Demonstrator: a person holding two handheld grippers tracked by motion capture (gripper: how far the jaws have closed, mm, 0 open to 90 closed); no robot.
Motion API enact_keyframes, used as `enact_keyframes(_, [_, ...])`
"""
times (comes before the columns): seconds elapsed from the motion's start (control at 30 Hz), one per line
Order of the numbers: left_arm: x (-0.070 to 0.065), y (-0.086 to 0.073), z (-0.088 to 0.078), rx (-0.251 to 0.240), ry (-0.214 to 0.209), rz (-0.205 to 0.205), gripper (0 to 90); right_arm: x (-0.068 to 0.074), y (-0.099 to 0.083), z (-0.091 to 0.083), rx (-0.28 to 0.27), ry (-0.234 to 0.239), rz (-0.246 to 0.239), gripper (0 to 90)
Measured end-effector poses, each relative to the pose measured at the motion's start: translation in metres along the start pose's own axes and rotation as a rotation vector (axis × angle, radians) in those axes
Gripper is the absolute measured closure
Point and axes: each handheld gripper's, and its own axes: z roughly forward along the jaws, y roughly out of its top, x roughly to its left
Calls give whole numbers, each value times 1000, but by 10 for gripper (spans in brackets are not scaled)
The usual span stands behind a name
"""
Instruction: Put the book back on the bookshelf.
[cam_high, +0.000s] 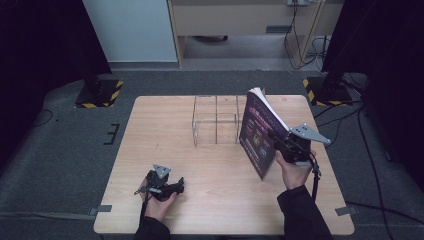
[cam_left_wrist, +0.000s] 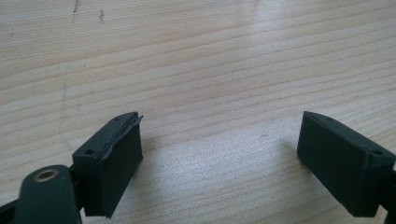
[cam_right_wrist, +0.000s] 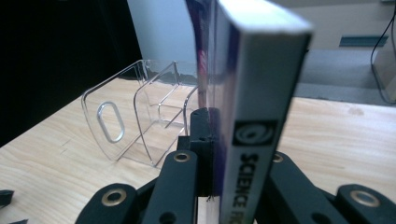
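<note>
On the pale wooden worktop (cam_high: 220, 165) the right tool (cam_high: 292, 146) grips a book (cam_high: 260, 131) — its jaws are closed on the lower part of the book near the spine, one jaw against each cover. In the high view the book is lifted clear of the wood and tilted, its dark purple cover turned toward the middle of the worktop and its white page edges uppermost, top corner leaning toward the far side. In the right gripper view the white spine (cam_right_wrist: 254, 116) rises straight up between the jaws, with black lettering that begins "SCIENCE" and a round spiral emblem above it.

Just beside the book, on its left in the high view, stands a clear plastic organiser (cam_high: 216, 120) with upright dividers that split it into open compartments; it sits on the far half of the worktop. The right gripper view shows its transparent end wall (cam_right_wrist: 109, 121) with an oval cut-out, a little way behind the held book.

The left tool (cam_high: 162, 185) rests low at the near left part of the worktop, well apart from book and organiser. In its own view its two black jaws stand wide apart with nothing between them — bare wood grain lies in the gap
</note>
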Motion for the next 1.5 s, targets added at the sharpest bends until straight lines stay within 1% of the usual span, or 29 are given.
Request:
enact_keyframes(0.07, [0, 0, 0, 0, 0, 0, 131, 2, 3, 2, -3, -8, -13, 829])
enact_keyframes(0.17, [0, 0, 0, -1, 0, -1, 131, 2, 7, 6, -7, -11, -7, 829])
enact_keyframes(0.4, [0, 0, 0, -1, -2, -1, 130, 2, 19, 19, -23, -19, -17, 829])
enact_keyframes(0.5, [0, 0, 0, 0, -3, 0, 129, 1, 25, 27, -38, -33, -15, 829])
enact_keyframes(0.7, [0, 0, 0, 0, -4, 0, 129, -2, 30, 45, -59, -68, -28, 829])
enact_keyframes(0.97, [0, 0, 0, 0, -4, 1, 128, -7, 26, 68, -78, -113, -32, 829])
enact_keyframes(1.07, [0, 0, 0, -1, -4, 1, 128, -7, 23, 73, -88, -126, -37, 829])
enact_keyframes(1.2, [0, 0, 0, 0, -4, 1, 127, -7, 18, 75, -111, -142, -31, 829])
enact_keyframes(1.3, [0, 0, 0, 0, -4, 1, 128, -8, 13, 76, -107, -151, -25, 828])
enact_keyframes(1.33, [0, 0, 0, 0, -4, 1, 128, -8, 12, 75, -117, -154, -23, 828])
enact_keyframes(1.5, [0, 0, 0, 0, -4, 1, 127, -6, 11, 75, -121, -165, -21, 826])
